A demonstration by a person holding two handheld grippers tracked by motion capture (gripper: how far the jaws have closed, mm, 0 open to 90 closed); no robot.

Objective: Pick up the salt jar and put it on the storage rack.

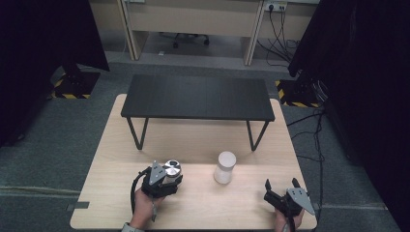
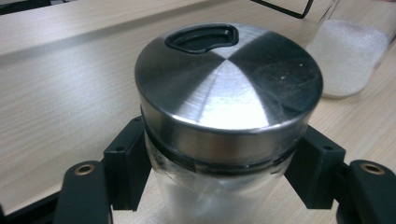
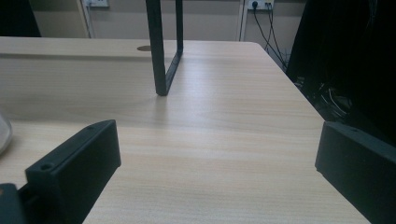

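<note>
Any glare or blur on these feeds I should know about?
Left gripper view: bright glare fans across the jar's steel lid; the white container behind is soft. Right gripper view: near jaws blurred. High view: dim, dark curtains at both sides.

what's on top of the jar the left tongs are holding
A brushed steel lid with a black pour opening caps the jar. The left tongs grip below it; the contents look white.

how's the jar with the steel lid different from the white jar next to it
The steel-lidded jar has a brushed metal cap with a black opening; the white jar has a plain white top. The first sits between the left gripper jaws; the second stands free. Both are upright on the table and look white inside.
</note>
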